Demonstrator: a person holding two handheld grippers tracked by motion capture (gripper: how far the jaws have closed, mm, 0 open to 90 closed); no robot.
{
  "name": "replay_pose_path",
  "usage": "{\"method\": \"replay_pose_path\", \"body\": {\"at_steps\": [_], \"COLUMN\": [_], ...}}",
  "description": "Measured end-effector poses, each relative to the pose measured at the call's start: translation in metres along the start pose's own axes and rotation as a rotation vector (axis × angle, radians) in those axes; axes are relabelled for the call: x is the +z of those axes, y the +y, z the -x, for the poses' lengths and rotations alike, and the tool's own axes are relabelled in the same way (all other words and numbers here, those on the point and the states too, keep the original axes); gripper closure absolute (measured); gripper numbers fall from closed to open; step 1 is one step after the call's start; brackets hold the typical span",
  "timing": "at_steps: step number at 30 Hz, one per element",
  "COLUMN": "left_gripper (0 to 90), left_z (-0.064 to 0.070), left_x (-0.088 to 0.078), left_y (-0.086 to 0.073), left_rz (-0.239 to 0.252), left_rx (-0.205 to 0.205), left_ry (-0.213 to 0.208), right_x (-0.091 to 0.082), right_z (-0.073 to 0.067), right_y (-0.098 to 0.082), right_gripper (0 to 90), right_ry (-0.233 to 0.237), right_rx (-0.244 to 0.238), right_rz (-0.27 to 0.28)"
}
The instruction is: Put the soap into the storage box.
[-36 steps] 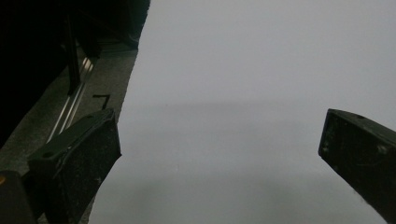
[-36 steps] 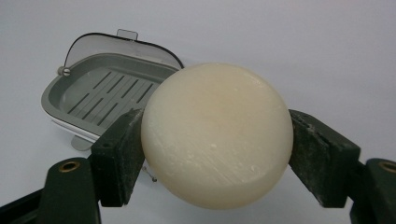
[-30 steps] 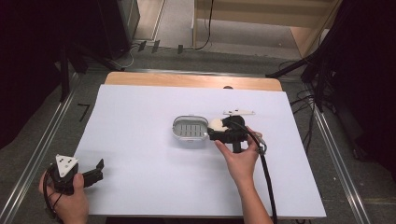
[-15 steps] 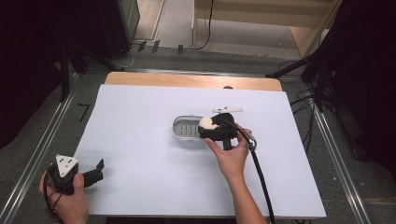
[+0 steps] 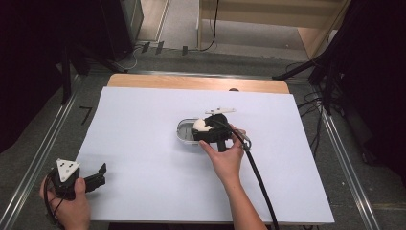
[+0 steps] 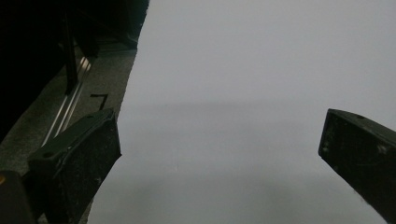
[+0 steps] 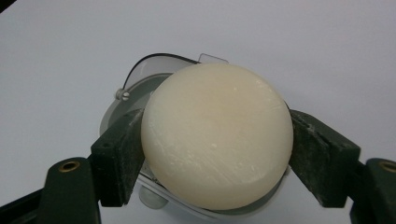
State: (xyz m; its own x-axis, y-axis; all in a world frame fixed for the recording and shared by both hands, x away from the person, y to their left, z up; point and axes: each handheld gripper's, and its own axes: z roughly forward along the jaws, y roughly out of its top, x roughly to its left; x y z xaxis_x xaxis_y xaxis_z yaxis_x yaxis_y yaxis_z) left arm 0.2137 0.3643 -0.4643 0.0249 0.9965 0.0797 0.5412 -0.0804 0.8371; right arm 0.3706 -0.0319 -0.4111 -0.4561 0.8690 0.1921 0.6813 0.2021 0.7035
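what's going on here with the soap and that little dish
A person works with a gripper in each hand. The right gripper is shut on a round cream soap bar, holding it just over an open clear soap dish mid-table. The left gripper sits open and empty at the near left edge of the white table.

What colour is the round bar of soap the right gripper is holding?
Creamy off-white, plain with no pattern. The soap shows best in the right gripper view.

A soap bar [image 7: 217,135] sits between the right gripper's [image 5: 203,130] fingers [image 7: 119,158], directly above a dish [image 5: 184,132] at mid-bench [image 5: 143,120]. The left gripper [image 5: 98,176] rests well apart, at the bench's near left corner.
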Motion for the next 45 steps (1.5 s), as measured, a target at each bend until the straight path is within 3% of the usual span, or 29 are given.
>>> {"method": "replay_pose_path", "body": {"at_steps": [11, 16, 27, 34, 39, 45], "left_gripper": [0.0, 0.0, 0.0, 0.0, 0.0, 0.0], "left_z": [0.000, -0.001, 0.000, 0.000, 0.000, 0.000], "left_x": [0.000, 0.000, 0.000, 0.000, 0.000, 0.000], "left_y": [0.000, 0.000, 0.000, 0.000, 0.000, 0.000], "left_rz": [0.004, 0.005, 0.005, 0.005, 0.007, 0.003], "left_rx": [-0.007, -0.008, -0.006, -0.007, -0.009, -0.006], "left_ry": [0.000, -0.001, -0.001, -0.001, 0.000, 0.001], "right_x": [0.015, 0.019, 0.028, 0.029, 0.029, 0.023], "right_z": [-0.010, -0.011, -0.009, -0.010, -0.012, -0.012], "right_y": [0.007, 0.006, 0.003, 0.002, 0.001, 0.001], "right_gripper": [24.9, 24.8, 24.7, 24.6, 24.4, 22.9], "right_ry": [-0.004, -0.025, -0.023, -0.016, -0.023, -0.018], "right_rx": [-0.016, -0.008, 0.008, 0.012, -0.017, -0.013], "right_rz": [-0.025, -0.039, -0.074, -0.076, -0.084, -0.055]}}
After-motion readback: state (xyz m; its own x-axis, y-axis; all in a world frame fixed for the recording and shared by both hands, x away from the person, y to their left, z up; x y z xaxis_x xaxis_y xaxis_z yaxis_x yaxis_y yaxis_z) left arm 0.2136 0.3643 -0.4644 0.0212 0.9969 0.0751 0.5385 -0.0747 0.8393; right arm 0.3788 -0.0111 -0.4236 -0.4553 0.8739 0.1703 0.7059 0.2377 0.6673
